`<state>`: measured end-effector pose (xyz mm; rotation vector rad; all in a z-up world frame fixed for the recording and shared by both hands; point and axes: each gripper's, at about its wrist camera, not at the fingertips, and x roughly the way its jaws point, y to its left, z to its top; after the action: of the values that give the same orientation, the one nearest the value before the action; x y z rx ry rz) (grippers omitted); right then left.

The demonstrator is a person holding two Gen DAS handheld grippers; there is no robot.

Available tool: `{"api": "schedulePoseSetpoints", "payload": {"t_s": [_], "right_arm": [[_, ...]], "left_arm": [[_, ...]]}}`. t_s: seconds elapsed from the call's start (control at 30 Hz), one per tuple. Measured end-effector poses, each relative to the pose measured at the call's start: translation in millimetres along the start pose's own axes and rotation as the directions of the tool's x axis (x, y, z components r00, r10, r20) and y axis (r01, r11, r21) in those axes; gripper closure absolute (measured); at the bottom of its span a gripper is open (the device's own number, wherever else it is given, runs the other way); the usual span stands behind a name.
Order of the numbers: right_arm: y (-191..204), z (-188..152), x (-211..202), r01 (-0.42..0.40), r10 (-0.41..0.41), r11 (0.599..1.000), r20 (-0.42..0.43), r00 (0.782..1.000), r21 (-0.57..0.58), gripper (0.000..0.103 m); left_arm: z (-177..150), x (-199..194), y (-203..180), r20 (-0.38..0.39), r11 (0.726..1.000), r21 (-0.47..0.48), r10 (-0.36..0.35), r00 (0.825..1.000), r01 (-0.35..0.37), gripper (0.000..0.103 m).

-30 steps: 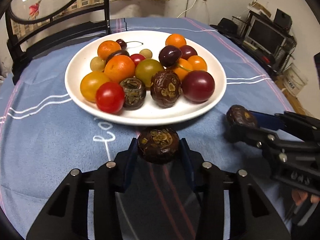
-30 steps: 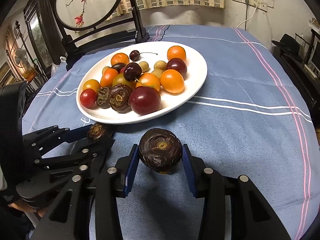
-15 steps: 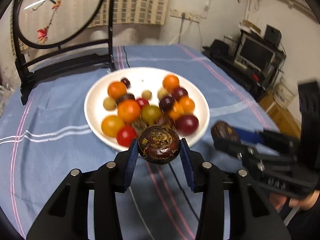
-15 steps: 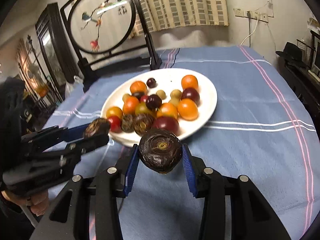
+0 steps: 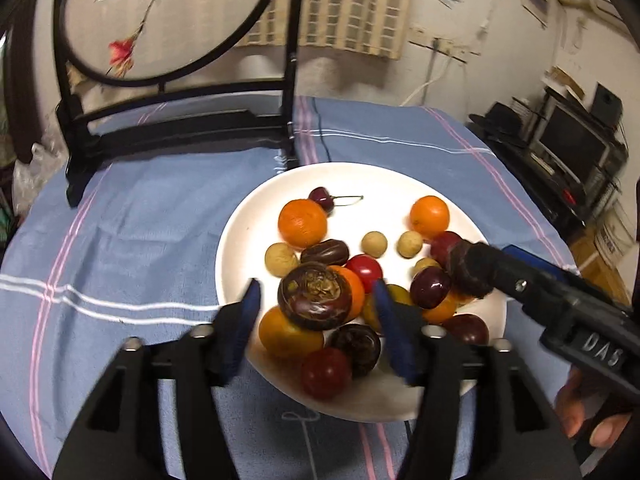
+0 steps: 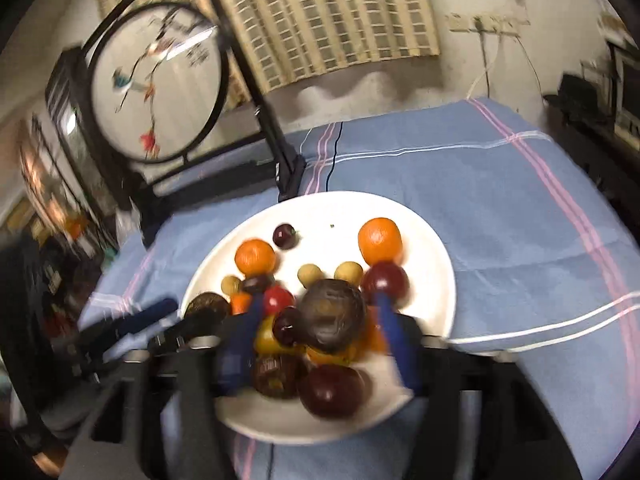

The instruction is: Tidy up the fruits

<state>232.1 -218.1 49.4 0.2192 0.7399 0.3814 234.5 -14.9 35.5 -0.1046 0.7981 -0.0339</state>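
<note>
**Two dark fruits over the plate**

The left gripper (image 5: 316, 312) has its fingers spread; a dark, rough-topped fruit (image 5: 314, 296) sits between them with a gap on each side, so I judge it is let go or just leaving. It hangs over the near heap on the white plate (image 5: 248, 216). The right gripper (image 6: 320, 328) shows another dark fruit (image 6: 332, 316) between its blue fingers, but the view is smeared and I cannot tell whether they clamp it or have opened.

To do this well, I'd say lower each fruit close to the pile before opening, and aim for the bare patch of plate beyond the fingers, past the cherry (image 5: 320, 199), because round fruit dropped on a heap may roll off the rim.

The worktop wears a blue cloth (image 5: 140, 216) with pink and white stripes. Beyond the fingers stands a dark chair (image 5: 176, 120) with a round painted panel, a bamboo blind, and scuffed walls.
</note>
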Motion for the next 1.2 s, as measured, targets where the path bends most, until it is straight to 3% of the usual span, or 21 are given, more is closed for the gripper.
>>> {"api": "schedulePoseSetpoints", "payload": {"t_s": [0.1,0.13,0.2,0.3,0.43,0.5,0.63,0.8,0.93,1.1,1.2], "right_arm": [[-5,-5,-1,0.012,-0.012,1.0,-0.027,1.0,-0.013,0.036],[-7,-7,-3,0.019,-0.02,1.0,-0.025,1.0,-0.007,0.031],[-12,-13,-8,0.024,-0.024,1.0,-0.041,0.999,0.01,0.026],[-16,-26,-17,0.046,-0.046,0.999,-0.066,0.997,0.009,0.024],[-13,-52,-30,0.169,-0.173,0.985,-0.082,0.982,-0.046,0.014],[-10,-68,-36,0.188,-0.195,0.979,-0.082,0.977,-0.081,0.013],[-6,-88,-43,0.151,-0.161,0.985,-0.129,0.978,-0.086,0.013],[3,-98,-54,0.163,-0.175,0.978,-0.087,0.981,-0.128,0.009],[2,-104,-54,0.161,-0.173,0.98,-0.101,0.98,-0.117,0.009],[9,-110,-58,0.238,-0.252,0.951,-0.045,0.967,-0.196,0.009],[9,-111,-58,0.209,-0.223,0.96,-0.061,0.973,-0.188,0.009]], "left_arm": [[-8,-6,0,0.026,0.999,0.016,0.043,0.999,-0.043,0.023],[-10,-7,0,0.029,0.998,0.023,0.062,0.998,-0.063,0.019],[-16,-10,1,0.021,0.996,0.021,0.087,0.996,-0.088,0.015],[-27,-15,3,0.0,0.998,0.004,0.062,0.998,-0.062,0.014],[-42,-25,2,0.0,0.998,0.012,0.068,0.998,-0.068,0.009],[-49,-30,3,-0.005,0.997,0.005,0.078,0.997,-0.078,0.008],[-63,-41,3,-0.013,0.996,-0.005,0.084,0.996,-0.084,0.008],[-80,-59,3,-0.009,0.997,-0.027,0.078,0.997,-0.078,0.008],[-91,-66,4,-0.01,0.997,-0.03,0.074,0.997,-0.075,0.008],[-100,-66,11,-0.012,0.995,-0.05,0.084,0.996,-0.085,0.008],[-102,-65,17,-0.023,0.994,-0.067,0.087,0.996,-0.089,0.008]]}}
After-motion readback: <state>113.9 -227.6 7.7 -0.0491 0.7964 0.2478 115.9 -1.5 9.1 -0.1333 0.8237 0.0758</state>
